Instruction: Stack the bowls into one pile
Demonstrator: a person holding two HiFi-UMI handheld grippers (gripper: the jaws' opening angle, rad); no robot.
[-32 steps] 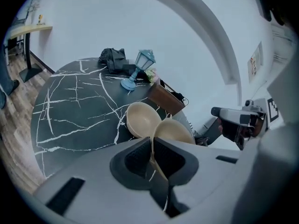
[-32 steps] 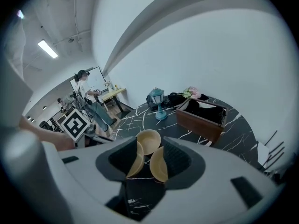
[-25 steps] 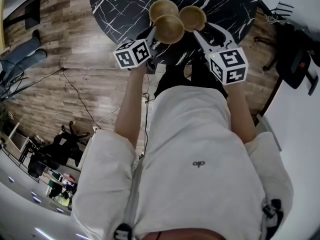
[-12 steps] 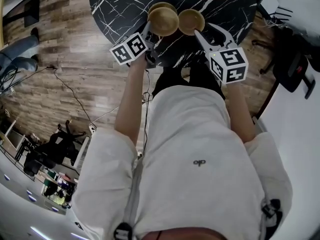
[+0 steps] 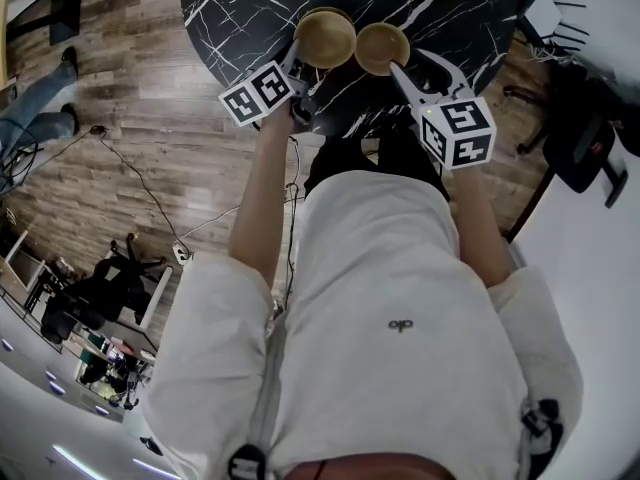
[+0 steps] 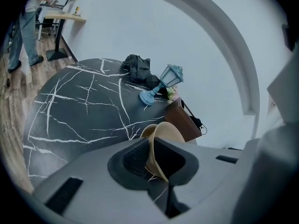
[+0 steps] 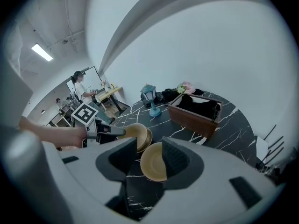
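Observation:
Three tan wooden bowls are on or over the black marble table (image 5: 240,8). My left gripper (image 5: 298,56) is shut on the near rim of one bowl (image 5: 326,40) and holds it over a second bowl (image 5: 325,11), of which only the far rim shows. In the left gripper view the held bowl's rim (image 6: 160,149) runs between the pads of the left gripper (image 6: 156,158), with the lower bowl (image 6: 146,130) behind. My right gripper (image 5: 420,64) stands open by the third bowl (image 5: 382,48), which lies between the right gripper's (image 7: 149,161) spread jaws.
A brown wooden box (image 7: 194,111), a blue lantern (image 7: 150,99) and pink flowers (image 7: 186,87) stand at the table's far side, with a black bag (image 6: 138,66) beyond. A dark chair (image 5: 590,138) is off to the right. A person stands at a desk (image 6: 65,15) in the background.
My left gripper has carried its bowl away from me and slightly left, so it now covers most of the bowl on the table. The right gripper and its bowl have stayed put.

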